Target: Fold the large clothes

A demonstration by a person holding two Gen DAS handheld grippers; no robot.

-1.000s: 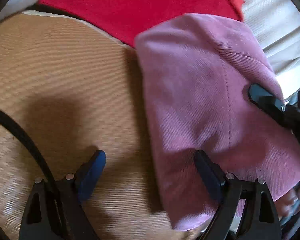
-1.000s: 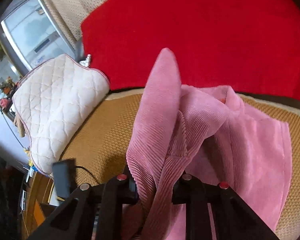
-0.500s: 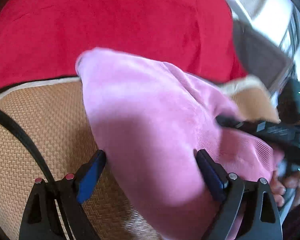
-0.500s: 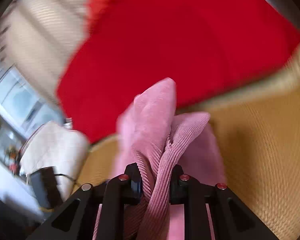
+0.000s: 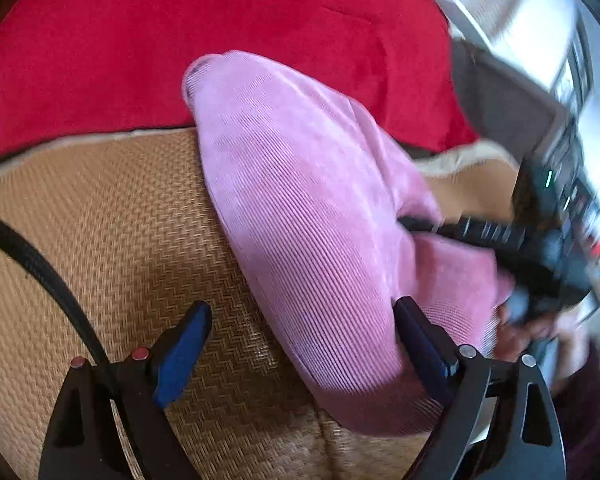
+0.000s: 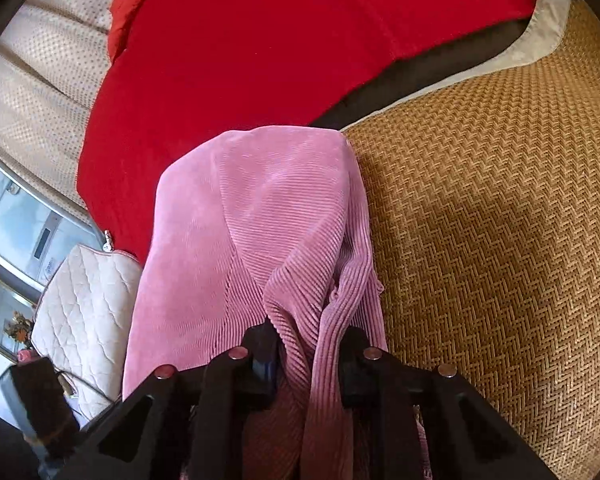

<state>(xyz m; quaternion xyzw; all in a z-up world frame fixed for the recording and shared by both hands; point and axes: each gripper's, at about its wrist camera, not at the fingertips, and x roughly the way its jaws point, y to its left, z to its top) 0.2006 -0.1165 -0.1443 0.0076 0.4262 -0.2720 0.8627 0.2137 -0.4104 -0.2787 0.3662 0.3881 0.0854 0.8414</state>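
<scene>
A pink corduroy garment (image 5: 308, 216) lies folded in a long bundle on a woven tan mat (image 5: 112, 240). My left gripper (image 5: 300, 344) is open, its blue fingertips (image 5: 180, 344) spread over the mat and the garment's near end, holding nothing. My right gripper (image 6: 306, 360) is shut on a bunched fold of the pink garment (image 6: 256, 216), which hangs from it onto the mat (image 6: 500, 220). In the left wrist view the right gripper (image 5: 440, 226) shows at the right, clamped on the cloth.
A red blanket (image 5: 204, 36) covers the back behind the mat; it also shows in the right wrist view (image 6: 280, 36). A quilted white cushion (image 6: 84, 312) and a black cable (image 5: 48, 280) lie to the sides. Beige curtains (image 6: 40, 68) hang at the left.
My right gripper has lifted and carried the pink fold across, so the garment now lies doubled in a narrower bundle. My left gripper stays open, with its view swung towards the red blanket.
</scene>
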